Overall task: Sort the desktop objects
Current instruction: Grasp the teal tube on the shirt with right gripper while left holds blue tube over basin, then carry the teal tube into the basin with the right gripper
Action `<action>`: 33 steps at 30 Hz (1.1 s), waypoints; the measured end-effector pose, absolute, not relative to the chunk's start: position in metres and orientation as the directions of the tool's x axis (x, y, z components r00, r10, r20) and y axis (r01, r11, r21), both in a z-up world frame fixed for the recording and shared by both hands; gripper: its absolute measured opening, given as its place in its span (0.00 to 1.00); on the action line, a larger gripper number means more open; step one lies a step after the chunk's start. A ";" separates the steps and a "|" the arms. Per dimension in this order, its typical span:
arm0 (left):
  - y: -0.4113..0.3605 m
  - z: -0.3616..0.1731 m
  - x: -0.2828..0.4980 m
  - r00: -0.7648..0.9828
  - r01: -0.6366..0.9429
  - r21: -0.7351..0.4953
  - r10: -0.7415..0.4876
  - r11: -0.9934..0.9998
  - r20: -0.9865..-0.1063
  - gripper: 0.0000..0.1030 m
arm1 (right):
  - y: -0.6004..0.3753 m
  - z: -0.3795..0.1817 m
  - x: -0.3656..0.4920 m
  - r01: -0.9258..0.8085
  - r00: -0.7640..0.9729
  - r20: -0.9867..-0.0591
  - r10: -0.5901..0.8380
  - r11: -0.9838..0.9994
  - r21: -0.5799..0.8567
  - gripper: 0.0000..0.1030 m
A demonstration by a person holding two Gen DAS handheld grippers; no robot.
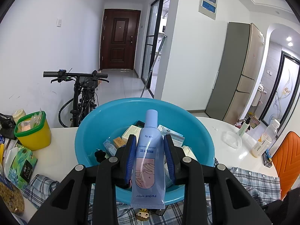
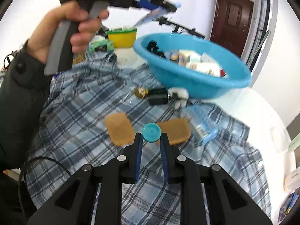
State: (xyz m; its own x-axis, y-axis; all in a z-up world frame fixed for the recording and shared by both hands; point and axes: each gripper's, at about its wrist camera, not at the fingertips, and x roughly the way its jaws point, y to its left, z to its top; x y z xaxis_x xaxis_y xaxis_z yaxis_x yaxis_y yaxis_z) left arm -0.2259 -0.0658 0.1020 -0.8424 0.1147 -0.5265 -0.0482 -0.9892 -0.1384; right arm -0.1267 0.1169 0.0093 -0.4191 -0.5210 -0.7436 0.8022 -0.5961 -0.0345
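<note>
My left gripper [image 1: 150, 140] is shut on a light blue cream tube [image 1: 149, 161], cap pointing forward, held above the blue plastic basin [image 1: 90, 131]. The basin holds several small boxes [image 1: 131, 131]. In the right wrist view the left gripper [image 2: 166, 7] and tube [image 2: 150, 16] are blurred, high above the basin [image 2: 196, 86]. My right gripper [image 2: 151, 137] is shut on a small round teal cap [image 2: 151, 132], above the plaid cloth [image 2: 78, 101] with two brown sponges [image 2: 119, 128] under it.
A yellow tub with green rim [image 1: 33, 133] stands left of the basin. A black box [image 2: 158, 96], a small figurine [image 2: 140, 92], a white clip [image 2: 179, 95] and a clear packet [image 2: 202, 121] lie on the cloth. Bottles [image 1: 262, 140] and an orange chair [image 1: 286, 159] are at the right.
</note>
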 end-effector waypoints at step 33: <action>-0.089 0.097 -0.229 -0.839 0.034 -0.140 0.048 -0.989 -0.542 0.31 | 0.058 0.132 -0.280 0.689 -0.646 -0.421 -0.637 -0.724 0.040 0.17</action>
State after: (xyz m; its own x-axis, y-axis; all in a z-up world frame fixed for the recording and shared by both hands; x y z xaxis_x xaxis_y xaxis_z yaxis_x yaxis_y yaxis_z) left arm -0.2293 -0.0894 0.0970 -0.8388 0.0478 -0.5423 0.0344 -0.9895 -0.1404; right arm -0.2801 0.0575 0.1316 -0.6458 -0.6372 -0.4206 0.6885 -0.7241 0.0399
